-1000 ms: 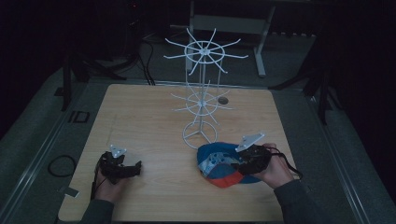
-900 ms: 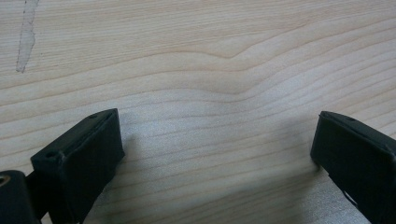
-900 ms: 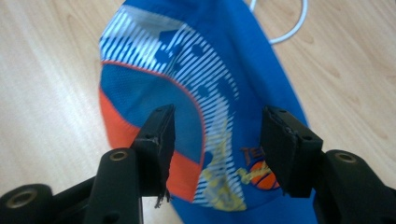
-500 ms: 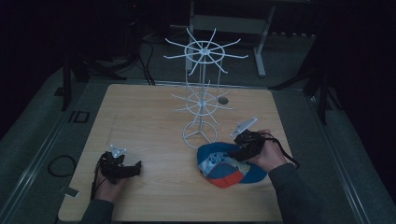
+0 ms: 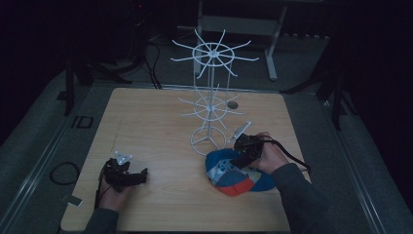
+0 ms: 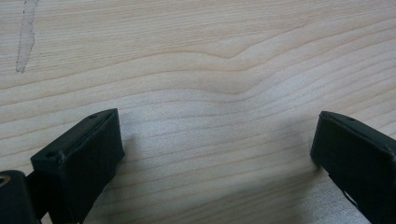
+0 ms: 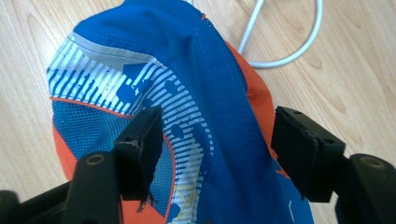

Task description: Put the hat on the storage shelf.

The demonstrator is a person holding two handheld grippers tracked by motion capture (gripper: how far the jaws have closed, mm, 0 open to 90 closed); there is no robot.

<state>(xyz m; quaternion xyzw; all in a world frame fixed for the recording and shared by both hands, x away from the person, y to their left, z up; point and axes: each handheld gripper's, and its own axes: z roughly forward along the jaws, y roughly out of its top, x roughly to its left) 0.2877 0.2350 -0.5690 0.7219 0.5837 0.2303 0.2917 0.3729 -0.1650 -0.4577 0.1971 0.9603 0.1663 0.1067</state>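
Blue, orange and white fabric cap [image 7: 205,116] near right on wooden tabletop [image 5: 160,126], beside white wire rack [image 5: 210,105]. Right tool [image 7: 217,140] jaws just widened, straddling cap, seemingly not pinching. Left tool [image 6: 217,149] spread, near left.

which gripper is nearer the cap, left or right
Right. The right gripper is over the cap, jaws open astride its blue crown after just widening. The left gripper rests far across the table, jaws open over bare wood.

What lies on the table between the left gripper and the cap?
Nothing: in the high view, bare wooden table runs from the left gripper to the cap.
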